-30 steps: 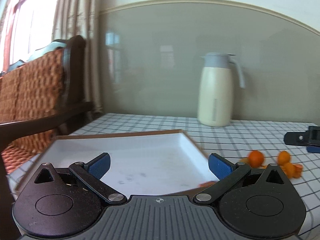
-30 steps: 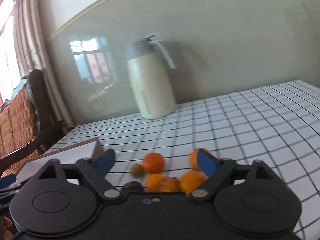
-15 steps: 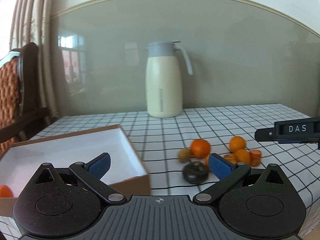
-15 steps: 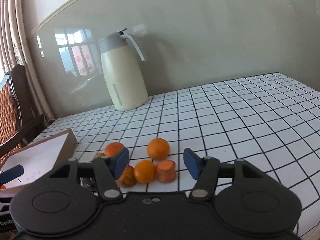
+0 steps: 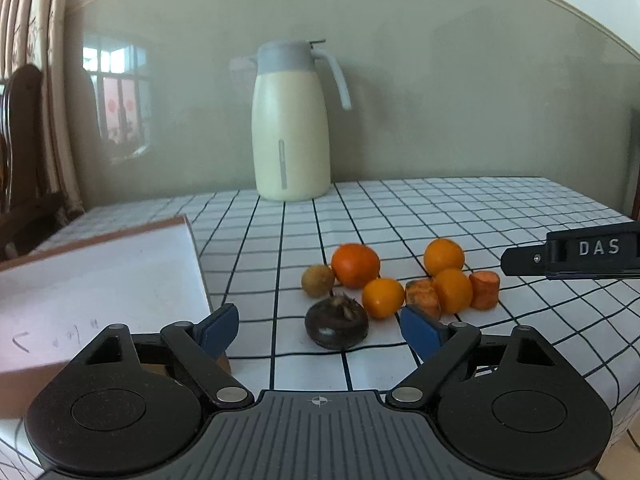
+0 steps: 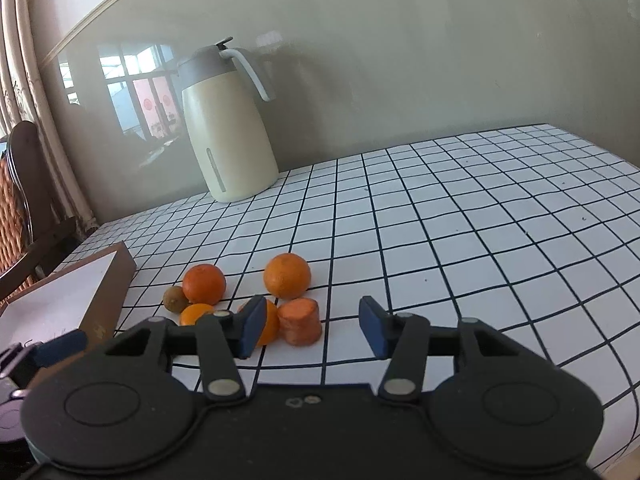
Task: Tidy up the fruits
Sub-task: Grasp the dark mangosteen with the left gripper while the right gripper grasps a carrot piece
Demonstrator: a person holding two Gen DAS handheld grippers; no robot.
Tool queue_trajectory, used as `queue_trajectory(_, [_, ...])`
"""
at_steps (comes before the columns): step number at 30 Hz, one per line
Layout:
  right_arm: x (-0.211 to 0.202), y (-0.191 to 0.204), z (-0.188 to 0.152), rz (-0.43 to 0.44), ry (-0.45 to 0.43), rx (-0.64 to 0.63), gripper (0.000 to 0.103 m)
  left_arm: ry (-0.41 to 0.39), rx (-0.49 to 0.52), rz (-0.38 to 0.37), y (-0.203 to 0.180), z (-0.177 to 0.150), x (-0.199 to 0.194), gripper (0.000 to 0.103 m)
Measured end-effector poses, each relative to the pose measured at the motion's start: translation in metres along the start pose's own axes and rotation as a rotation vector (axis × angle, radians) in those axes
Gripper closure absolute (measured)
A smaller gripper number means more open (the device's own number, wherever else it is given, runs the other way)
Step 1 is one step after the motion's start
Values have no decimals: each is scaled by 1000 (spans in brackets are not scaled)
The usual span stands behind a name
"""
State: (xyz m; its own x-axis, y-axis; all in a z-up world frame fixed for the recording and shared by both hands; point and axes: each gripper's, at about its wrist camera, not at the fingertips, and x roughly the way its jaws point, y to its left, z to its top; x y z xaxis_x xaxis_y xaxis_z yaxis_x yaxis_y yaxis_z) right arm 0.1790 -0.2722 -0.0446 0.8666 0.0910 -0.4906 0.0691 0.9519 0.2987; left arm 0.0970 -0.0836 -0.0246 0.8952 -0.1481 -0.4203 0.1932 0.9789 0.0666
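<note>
Left tongs (image 5: 320,330) are seen parted wide over the checked surface (image 5: 460,216), jaws just narrowed a little, nothing gripped. A dark round fruit (image 5: 337,323) is seen on the cloth between the blue pads (image 5: 218,330), touched by neither.

Right tongs (image 6: 310,326) are set about half apart, jaws just drawn closer. A carrot chunk (image 6: 301,321) is seen in the gap, nearer the left pad; no pad is pressed on it. A small orange (image 6: 269,322) is partly hidden behind that left pad; contact cannot be told.

The fruit cluster is grouped at the near middle of the surface. In the left wrist view: a large mandarin (image 5: 355,265) at far left, a small brown fruit (image 5: 318,280) just left of it, an orange (image 5: 444,257) at far right, another orange (image 5: 383,297) just right of the dark fruit, and a second carrot chunk (image 5: 423,297) beside it.

A shallow white-lined box (image 5: 100,280) is placed left of the cluster, well apart from it, its inside bare apart from faint marks. A cream jug (image 5: 291,128) is stood upright at the far edge by the wall. The right tongs' arm, marked DAS, is seen at the right of the left wrist view.
</note>
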Motion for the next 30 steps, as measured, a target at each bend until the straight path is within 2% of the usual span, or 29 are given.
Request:
queue_trajectory(4, [2,6,-2,3,8,-31,62,6,-1,9,-2,0,4,16])
queue_trajectory(9, [8,8,-4,0,25,-47,66,34,-12,1,-6,-1,13,27])
queue_trajectory(14, [13,5,-4,-7,32,-39,69,50,-15,-4,-9,-1,20,30])
queue_trajectory(18, [17,6,-4,0,36,-41,73,78,-33,-12,-8,-1,28,45])
queue_trajectory(20, [18,7,-4,-1,36,-45,74,89,-44,-13,-8,-2,32,47])
queue_trajectory(30, [31,7,-1,-15,49,-27,77,102,-68,-4,-6,-1,41,47])
